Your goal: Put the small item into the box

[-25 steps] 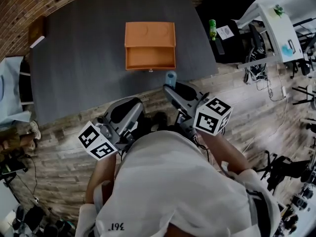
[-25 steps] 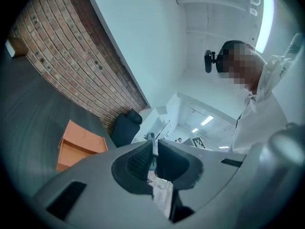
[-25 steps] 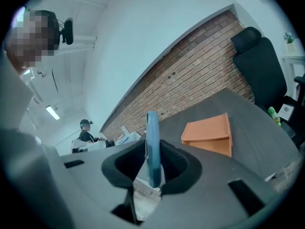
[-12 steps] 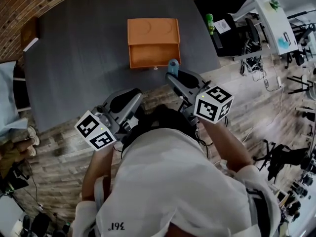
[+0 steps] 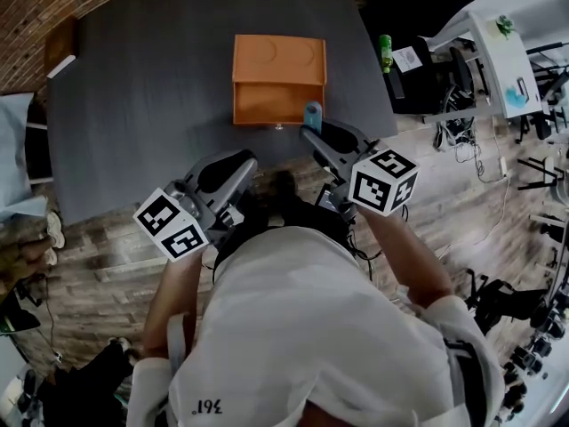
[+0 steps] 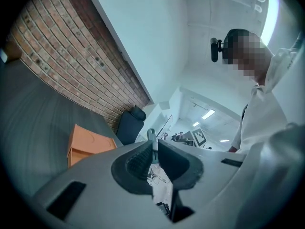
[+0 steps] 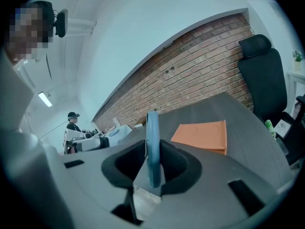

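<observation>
An orange box [image 5: 278, 78] sits on the dark grey table [image 5: 151, 87]; it also shows as the orange box [image 7: 202, 135] and the orange box [image 6: 88, 144] in the two gripper views. My right gripper [image 5: 311, 128] is shut on a small blue item [image 5: 312, 114], held at the table's near edge by the box's front right corner. In the right gripper view the blue item [image 7: 152, 142] stands edge-on between the jaws of that gripper [image 7: 153, 152]. My left gripper [image 5: 245, 164] hangs lower left, short of the table. Its jaws [image 6: 152, 149] meet.
A black office chair [image 7: 261, 75] and a brick wall [image 7: 190, 75] stand beyond the table. A green bottle [image 5: 384, 52] and a white desk [image 5: 502, 52] are at the right. A person [image 7: 74, 123] stands far off. Wooden floor [image 5: 107, 238] lies under me.
My right gripper has carried the blue item forward from below the table edge up to the box's front right corner. The left gripper has stayed about where it was.
</observation>
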The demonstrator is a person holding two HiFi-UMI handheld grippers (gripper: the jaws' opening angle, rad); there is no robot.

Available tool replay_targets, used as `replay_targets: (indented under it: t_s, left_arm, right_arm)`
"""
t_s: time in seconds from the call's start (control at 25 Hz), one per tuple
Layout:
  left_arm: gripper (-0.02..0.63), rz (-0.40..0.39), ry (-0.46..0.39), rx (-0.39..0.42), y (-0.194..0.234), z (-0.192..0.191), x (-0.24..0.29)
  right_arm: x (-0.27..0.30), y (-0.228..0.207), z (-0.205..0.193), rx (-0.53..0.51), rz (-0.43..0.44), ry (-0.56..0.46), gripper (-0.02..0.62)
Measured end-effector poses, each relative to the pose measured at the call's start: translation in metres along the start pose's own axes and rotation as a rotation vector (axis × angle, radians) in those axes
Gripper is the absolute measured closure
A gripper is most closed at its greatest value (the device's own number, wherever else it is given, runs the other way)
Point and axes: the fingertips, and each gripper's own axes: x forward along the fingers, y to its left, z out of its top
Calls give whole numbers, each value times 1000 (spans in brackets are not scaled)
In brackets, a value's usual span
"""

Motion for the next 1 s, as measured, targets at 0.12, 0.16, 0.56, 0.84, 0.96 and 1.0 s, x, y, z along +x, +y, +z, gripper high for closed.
replay_targets:
  t_s: [0.12,0.16,0.56,0.84,0.96,1.0]
  left_arm:
    - [565,6,-3,18,-2,3,1]
    - [565,10,-3,25,-1,5,2]
    - [565,60,-2,79,23,18,17]
    - [565,84,37,82,51,14,31]
    - [565,105,74,97,63,7,39]
    - [565,114,88,103,67,3,42]
  right_arm:
    - [2,0,5,-12,15,4,491]
    - [2,-1,7,-18,20,5,491]
    - [23,-16,21,-57,36,35,491]
    - [50,-29,19,-103,32,99,491]
    - [63,-40,11,-138,21,145,491]
    - [66,-44,8,-145,17,158,491]
